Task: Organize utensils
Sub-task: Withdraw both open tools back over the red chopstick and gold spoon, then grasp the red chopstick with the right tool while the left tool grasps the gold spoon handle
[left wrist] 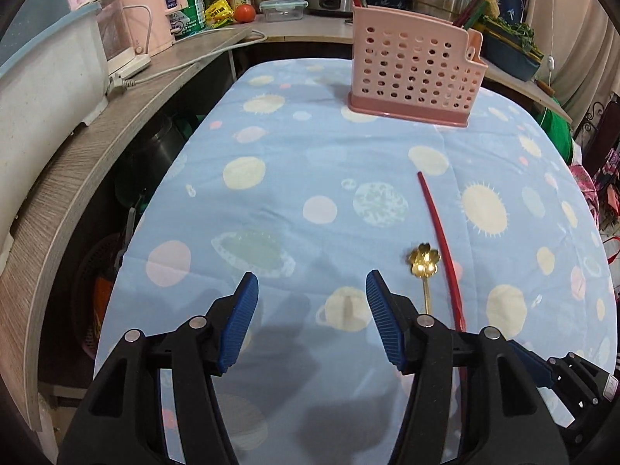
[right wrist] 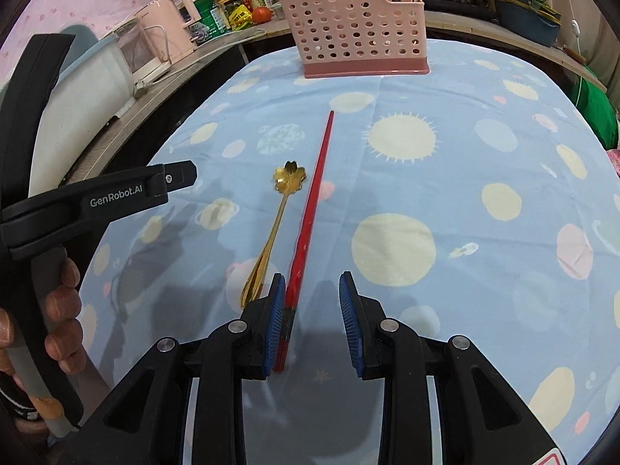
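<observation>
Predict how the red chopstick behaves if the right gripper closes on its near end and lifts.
The red chopstick looks thin, straight and rigid, so probably no flop. Held at one end by the right gripper, its long free length may droop or pivot. The glossy surface could slip against the pads; it lies beside the gold spoon.

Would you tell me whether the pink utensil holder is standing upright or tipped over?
Upright: the pink utensil holder stands on its darker base on the blue tablecloth, open top facing up.
</observation>
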`<state>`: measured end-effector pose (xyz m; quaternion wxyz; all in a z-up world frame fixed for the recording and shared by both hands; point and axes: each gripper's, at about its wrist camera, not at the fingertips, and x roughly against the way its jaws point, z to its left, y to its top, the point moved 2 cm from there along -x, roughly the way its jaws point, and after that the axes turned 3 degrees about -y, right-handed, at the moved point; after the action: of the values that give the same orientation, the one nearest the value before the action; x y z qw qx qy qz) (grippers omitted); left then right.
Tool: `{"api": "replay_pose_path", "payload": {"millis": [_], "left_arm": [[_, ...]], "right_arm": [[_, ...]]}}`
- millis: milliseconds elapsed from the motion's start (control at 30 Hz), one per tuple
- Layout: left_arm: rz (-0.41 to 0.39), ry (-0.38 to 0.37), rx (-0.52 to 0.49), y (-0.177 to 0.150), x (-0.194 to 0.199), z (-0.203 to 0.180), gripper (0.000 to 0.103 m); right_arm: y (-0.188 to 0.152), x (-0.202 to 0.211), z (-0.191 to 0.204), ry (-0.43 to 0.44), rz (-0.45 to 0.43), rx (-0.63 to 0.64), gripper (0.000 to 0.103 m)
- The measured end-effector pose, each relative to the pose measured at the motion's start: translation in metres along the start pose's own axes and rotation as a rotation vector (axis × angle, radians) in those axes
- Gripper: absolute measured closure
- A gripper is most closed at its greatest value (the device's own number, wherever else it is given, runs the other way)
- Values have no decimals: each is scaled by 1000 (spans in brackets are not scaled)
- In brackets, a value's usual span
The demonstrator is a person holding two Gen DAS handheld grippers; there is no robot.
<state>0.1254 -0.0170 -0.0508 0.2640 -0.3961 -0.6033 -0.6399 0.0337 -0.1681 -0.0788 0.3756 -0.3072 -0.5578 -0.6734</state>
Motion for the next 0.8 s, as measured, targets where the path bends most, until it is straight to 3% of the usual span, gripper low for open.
{"api": "replay_pose_path", "payload": {"millis": [300,400,533,800], "left_arm": [[22,-1,1,-7,-4,0,45],[24,-7,-6,-8,-4,-2,45],[31,-14,-9,-10,-6,-4,44],[53,-42,-10,-16,-8,-12,38]], "right_arm": [[-9,-5,9,-24,3,49,74],[-9,-6,8,-37,-4,53,80],[-9,-6,0,-50,-6,33,96],[-4,-4,-24,-64,-21,-32,96]]}}
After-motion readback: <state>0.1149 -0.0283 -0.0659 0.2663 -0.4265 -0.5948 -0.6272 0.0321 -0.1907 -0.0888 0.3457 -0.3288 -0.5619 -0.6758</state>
